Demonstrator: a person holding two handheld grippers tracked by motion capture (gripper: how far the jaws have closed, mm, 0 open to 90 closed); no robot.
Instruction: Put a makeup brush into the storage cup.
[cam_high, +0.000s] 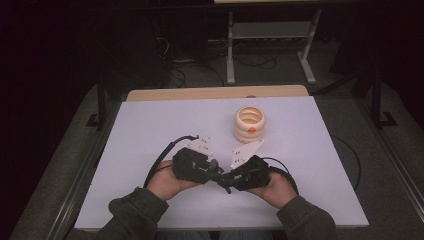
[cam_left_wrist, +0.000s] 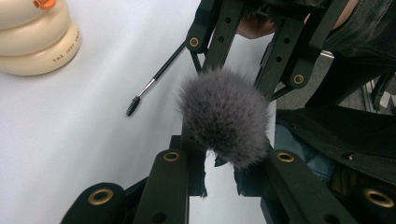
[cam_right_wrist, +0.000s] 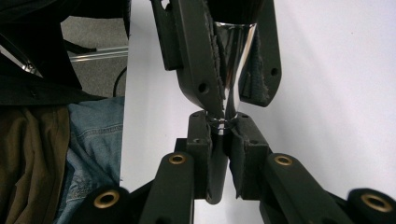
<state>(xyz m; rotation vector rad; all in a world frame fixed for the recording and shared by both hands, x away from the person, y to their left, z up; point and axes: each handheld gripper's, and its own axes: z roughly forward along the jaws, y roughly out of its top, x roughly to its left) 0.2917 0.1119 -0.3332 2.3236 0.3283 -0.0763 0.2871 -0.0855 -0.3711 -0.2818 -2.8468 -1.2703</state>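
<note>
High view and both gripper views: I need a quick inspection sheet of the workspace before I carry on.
Surface: white tabletop, flat, no spills seen.
Job's things: powder brush held between both grippers; ringed cream holder upright behind them; thin spoolie wand by the right gripper, whether it lies loose is unclear.
Clutter: nothing seen.
Grippers: left gripper shut on the brush's silver ferrule; right gripper shut on its dark handle.
Cables: black cables trail from each gripper across the tabletop.
Surroundings: grey floor, metal frame behind, dark room.

A cream ringed holder (cam_high: 250, 124) stands on the white table (cam_high: 150, 130).
</note>
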